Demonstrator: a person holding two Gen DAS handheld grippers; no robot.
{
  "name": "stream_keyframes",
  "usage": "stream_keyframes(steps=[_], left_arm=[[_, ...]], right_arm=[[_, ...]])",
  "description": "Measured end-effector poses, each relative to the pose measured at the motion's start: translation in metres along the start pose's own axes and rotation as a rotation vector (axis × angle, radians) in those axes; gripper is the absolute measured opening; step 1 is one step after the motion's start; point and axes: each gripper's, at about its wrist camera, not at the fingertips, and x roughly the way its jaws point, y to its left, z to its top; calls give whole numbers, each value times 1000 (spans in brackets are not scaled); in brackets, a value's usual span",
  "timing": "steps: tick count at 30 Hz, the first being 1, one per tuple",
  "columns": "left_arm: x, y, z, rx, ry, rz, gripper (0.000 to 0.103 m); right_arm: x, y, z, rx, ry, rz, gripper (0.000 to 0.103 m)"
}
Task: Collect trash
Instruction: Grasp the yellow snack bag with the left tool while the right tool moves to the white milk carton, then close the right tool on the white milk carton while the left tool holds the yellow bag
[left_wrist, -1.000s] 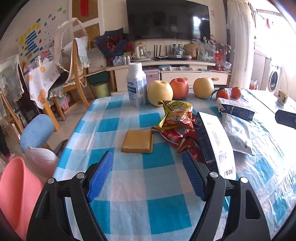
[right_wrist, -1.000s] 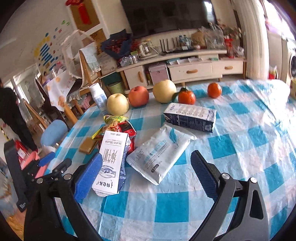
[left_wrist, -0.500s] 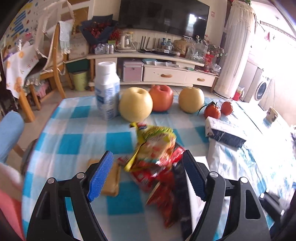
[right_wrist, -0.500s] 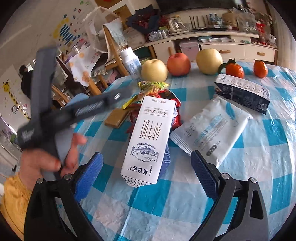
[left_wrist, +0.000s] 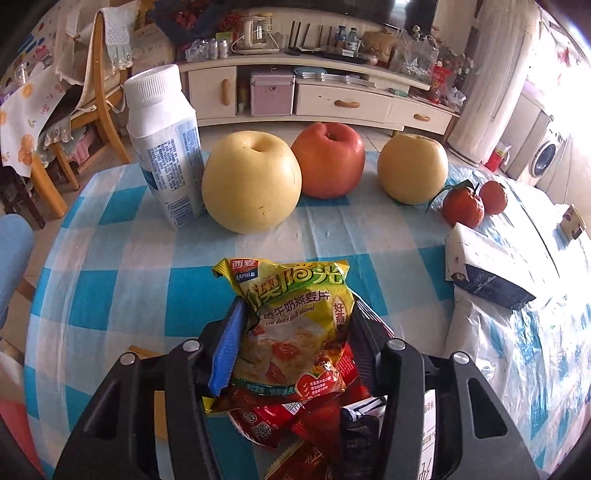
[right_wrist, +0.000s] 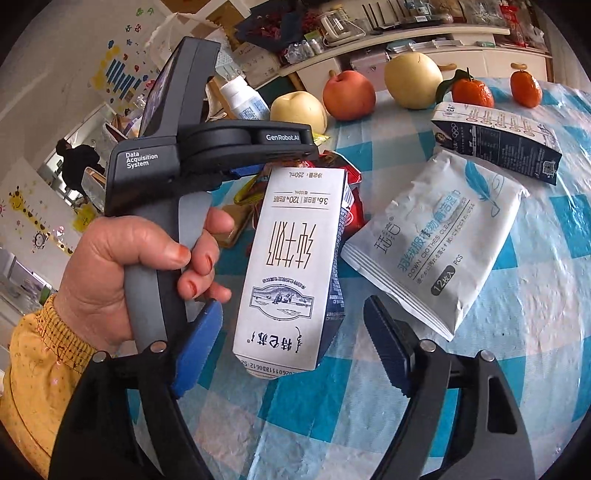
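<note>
Both grippers are on the trash pile: left gripper (left_wrist: 295, 343) has just been closing, pads squeezing the yellow oatmeal packet (left_wrist: 295, 325) on the checked tablecloth (left_wrist: 110, 295); right gripper (right_wrist: 291, 350), narrowing too, straddles the white milk carton (right_wrist: 295, 266) without touching.

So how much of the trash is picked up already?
Nothing looks collected yet. The left gripper has just been closing around the yellow wrapper, with red wrappers still under it. The right gripper has been narrowing but is open, its jaws astride the milk carton. The dark carton and wipes pack still lie on the table.
</note>
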Motion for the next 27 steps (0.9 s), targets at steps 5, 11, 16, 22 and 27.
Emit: stream_keyframes(steps=[5,11,16,22,27], left_arm=[[-4,4,-5,-10,-12,14,48],[-15,14,-13,-58,-29,20,38],[-28,26,-24,-94,-41,9,36],[-56,34,-50,-118,-62,-10,35],[-76,44,-72,-148,-78,-19,35]], right_arm=[[7,-2,1,-9,6,-24,63],[9,-9,2,16,3,-35,63],[6,-9,3,23,-10,-24,70],[3,-7,4,6,-36,-30,78],[4,0,4,-29,-43,-54,78]])
